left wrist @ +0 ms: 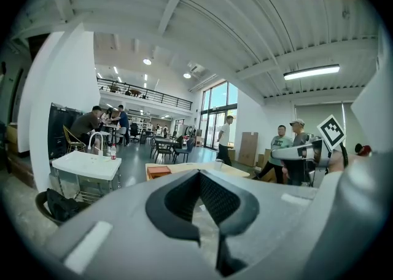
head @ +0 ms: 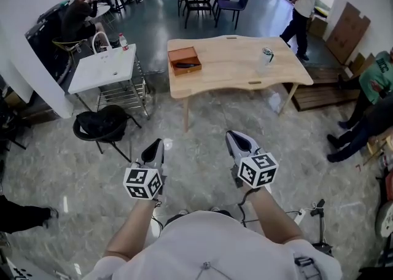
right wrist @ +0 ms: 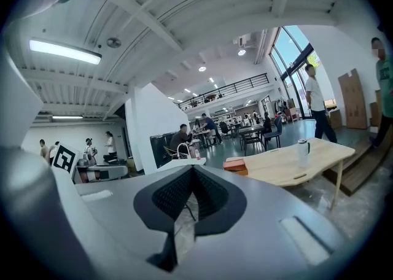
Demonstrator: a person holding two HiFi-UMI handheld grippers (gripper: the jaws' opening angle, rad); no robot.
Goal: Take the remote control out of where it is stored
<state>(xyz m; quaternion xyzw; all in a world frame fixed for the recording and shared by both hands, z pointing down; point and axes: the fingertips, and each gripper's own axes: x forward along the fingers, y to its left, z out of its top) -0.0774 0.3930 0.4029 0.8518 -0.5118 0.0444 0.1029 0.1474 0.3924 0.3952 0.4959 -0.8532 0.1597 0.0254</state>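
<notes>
The left gripper (head: pixel 157 144) and the right gripper (head: pixel 236 137) are held side by side, low and close to the person's body. They are above the grey stone-pattern floor (head: pixel 202 119) and well apart from the wooden surface (head: pixel 233 75). Both point toward that surface. On the left gripper, the fingers (left wrist: pixel 177 201) are clenched, with the tips meeting and nothing between them. On the right gripper, the fingers (right wrist: pixel 174 196) are also clenched tip to tip and hold nothing. Each gripper carries a marker cube that faces the head camera. An open orange-brown box (head: pixel 186 70) rests on the surface near its left end, as seen in the head view. The remote control (head: pixel 186 64) is a dark, elongated item lying flat inside the box; its detail is too small to make out. A pale cup (head: pixel 267 55) stands upright on the right part of the same surface, well apart from the box. Neither gripper touches the box, the remote control or the cup. A white sink unit (head: pixel 101 71) on a wire frame stands to the left of the surface, and a small bottle (head: pixel 123 41) stands on it. A black stool (head: pixel 101 124) is just in front of the sink unit. A person in a white shirt (head: pixel 304 5) stands beyond the far right end of the surface.
</notes>
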